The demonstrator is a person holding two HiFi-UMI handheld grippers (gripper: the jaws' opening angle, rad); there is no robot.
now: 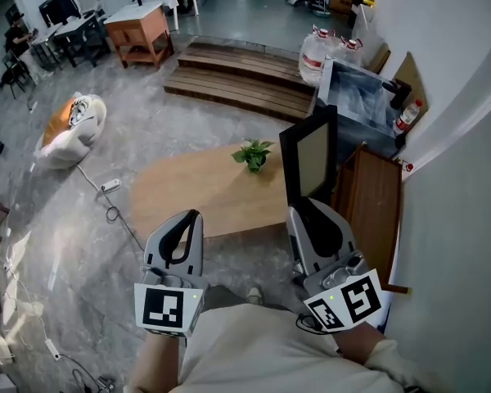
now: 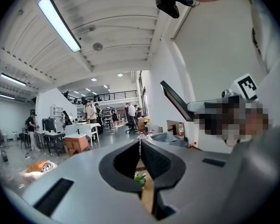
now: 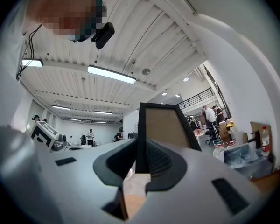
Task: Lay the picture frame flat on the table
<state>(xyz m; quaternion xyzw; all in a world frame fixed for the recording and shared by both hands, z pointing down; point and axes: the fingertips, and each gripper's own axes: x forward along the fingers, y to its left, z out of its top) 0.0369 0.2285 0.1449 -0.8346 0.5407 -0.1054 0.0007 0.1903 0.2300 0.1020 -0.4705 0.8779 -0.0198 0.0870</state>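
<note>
The picture frame (image 1: 311, 158), black-edged with a beige panel, stands upright in the air over the right end of the wooden table (image 1: 188, 195). My right gripper (image 1: 301, 213) is shut on its lower edge. In the right gripper view the frame (image 3: 165, 125) rises straight up from between the jaws of this gripper (image 3: 141, 158). My left gripper (image 1: 191, 218) hovers near the table's front edge, shut with nothing in it. The left gripper view shows its own jaws (image 2: 140, 146) closed together and the frame (image 2: 176, 100) tilted at the right.
A small potted plant (image 1: 254, 154) sits on the table just left of the frame. A dark wooden cabinet (image 1: 372, 203) stands against the white wall at the right. Wooden steps (image 1: 237, 76) and water bottles (image 1: 319, 56) lie beyond. A cable (image 1: 106, 199) trails on the floor at the left.
</note>
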